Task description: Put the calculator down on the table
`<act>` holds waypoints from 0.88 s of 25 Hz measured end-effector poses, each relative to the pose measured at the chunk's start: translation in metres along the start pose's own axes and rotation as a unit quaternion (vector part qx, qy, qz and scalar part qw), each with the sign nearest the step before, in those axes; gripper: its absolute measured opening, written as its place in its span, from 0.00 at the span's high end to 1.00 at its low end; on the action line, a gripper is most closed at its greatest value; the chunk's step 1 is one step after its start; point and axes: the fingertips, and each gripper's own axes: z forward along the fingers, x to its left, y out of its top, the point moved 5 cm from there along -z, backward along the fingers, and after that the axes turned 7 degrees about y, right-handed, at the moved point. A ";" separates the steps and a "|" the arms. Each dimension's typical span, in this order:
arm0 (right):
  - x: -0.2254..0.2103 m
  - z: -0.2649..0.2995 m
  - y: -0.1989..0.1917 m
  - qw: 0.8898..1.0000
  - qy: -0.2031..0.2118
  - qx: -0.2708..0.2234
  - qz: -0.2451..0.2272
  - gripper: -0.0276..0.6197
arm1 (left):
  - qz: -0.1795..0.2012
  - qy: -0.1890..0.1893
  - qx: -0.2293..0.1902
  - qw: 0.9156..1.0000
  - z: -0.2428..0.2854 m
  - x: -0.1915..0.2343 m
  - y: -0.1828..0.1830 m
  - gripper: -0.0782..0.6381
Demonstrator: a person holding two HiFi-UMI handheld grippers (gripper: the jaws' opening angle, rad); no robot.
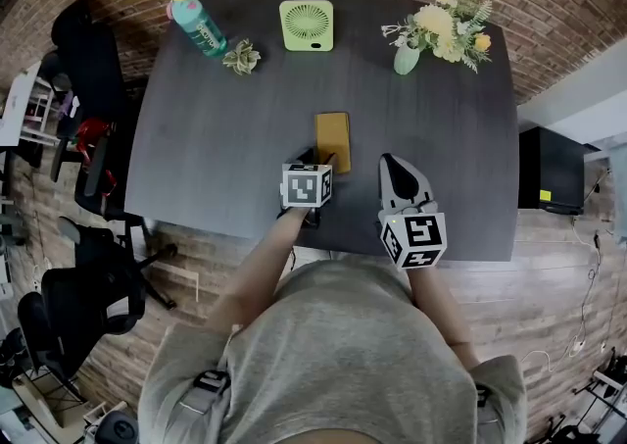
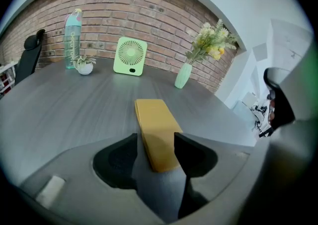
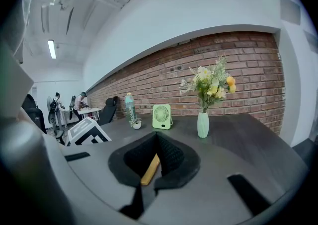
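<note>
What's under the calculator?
Bare grey table beneath the calculator; nothing else shows. Its near end sits in the left claw, hiding contact there.

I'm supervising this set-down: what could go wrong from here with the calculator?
The left gripper clamps the yellow calculator only at its near end, so the long free end could sag or twist out. I cannot tell whether it touches the table yet; opening early might drop it. The right gripper is close beside it and could knock it.
</note>
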 end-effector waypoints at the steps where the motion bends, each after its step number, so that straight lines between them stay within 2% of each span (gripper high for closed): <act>1: 0.003 -0.002 -0.001 1.000 -0.001 0.000 0.000 0.95 | -0.001 -0.002 -0.003 1.000 -0.004 0.000 -0.001 0.56; 6: 0.023 -0.018 -0.006 1.000 -0.002 -0.003 -0.002 0.95 | -0.003 -0.015 -0.027 1.000 -0.034 -0.002 -0.010 0.58; 17: 0.087 -0.077 -0.029 1.000 -0.020 -0.018 -0.011 0.95 | -0.002 -0.011 -0.115 0.993 -0.132 0.005 -0.050 0.79; 22: 0.115 -0.114 -0.045 0.999 -0.033 -0.026 -0.012 0.95 | -0.017 -0.008 -0.146 0.989 -0.178 0.010 -0.081 0.83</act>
